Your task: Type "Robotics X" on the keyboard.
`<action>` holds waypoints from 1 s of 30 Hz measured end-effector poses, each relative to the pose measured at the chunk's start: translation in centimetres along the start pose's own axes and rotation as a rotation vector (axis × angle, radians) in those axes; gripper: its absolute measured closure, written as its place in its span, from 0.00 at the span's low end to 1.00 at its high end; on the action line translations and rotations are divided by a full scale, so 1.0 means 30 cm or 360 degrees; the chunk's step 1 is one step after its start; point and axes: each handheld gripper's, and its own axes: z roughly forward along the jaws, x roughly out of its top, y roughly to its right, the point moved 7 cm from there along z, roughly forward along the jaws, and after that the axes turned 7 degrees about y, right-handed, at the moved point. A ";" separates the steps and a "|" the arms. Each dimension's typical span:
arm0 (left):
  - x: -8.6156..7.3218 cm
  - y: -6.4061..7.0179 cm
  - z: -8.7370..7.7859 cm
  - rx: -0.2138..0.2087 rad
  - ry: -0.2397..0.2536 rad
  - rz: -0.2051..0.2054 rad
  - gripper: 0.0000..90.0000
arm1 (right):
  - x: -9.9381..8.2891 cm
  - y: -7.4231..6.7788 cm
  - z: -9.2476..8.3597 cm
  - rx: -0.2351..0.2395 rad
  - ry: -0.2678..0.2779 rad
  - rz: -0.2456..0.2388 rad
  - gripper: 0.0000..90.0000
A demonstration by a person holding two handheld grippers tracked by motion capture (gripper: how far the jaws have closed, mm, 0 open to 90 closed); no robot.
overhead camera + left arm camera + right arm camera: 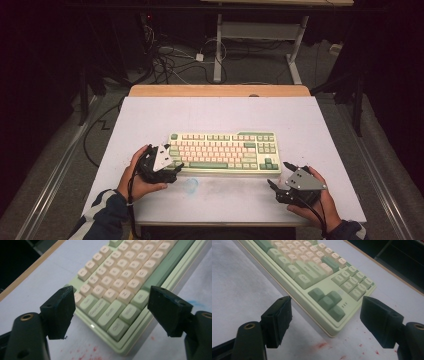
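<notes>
A green and cream keyboard [222,152] lies across the middle of the white table cover [215,115]. My left gripper [176,167] is at the keyboard's left front corner, held by a hand in a striped sleeve. In the left gripper view the jaws [112,312] stand wide apart, with the corner keys [117,282] showing between them and nothing gripped. My right gripper [279,174] sits just off the right front corner. Its jaws [327,320] are open too, framing the arrow keys [327,301] from a short way back.
A pale blue smudge [191,186] marks the cover in front of the keyboard, and red specks [322,345] dot it near the right corner. The table's wooden far edge [220,90] shows beyond the cover. Cables [165,60] and a desk frame [260,45] occupy the floor behind.
</notes>
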 end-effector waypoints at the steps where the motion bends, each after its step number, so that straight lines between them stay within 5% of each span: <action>1: -0.007 -0.007 -0.010 0.0007 -0.0006 -0.0005 0.22 | 0.000 0.001 0.000 -0.0002 0.0001 0.0001 0.30; 7: -0.032 -0.032 -0.063 0.0062 -0.0007 -0.0031 0.25 | -0.002 0.002 0.002 0.0000 -0.0008 -0.0008 0.30; 18: -0.092 -0.103 -0.127 0.0142 -0.0133 -0.0150 0.42 | -0.005 -0.002 0.005 0.0005 -0.0021 -0.0005 0.30; 24: -0.104 -0.110 -0.142 0.0100 -0.0219 -0.0181 0.72 | -0.006 -0.004 0.006 0.0009 -0.0026 -0.0010 0.30; 26: -0.120 -0.110 -0.136 0.0124 -0.0271 -0.0135 0.84 | -0.006 -0.004 0.006 0.0011 -0.0027 -0.0009 0.30; 30: -0.099 -0.102 -0.133 0.0095 -0.0262 -0.0208 0.97 | -0.007 -0.005 0.006 0.0016 -0.0034 -0.0017 0.30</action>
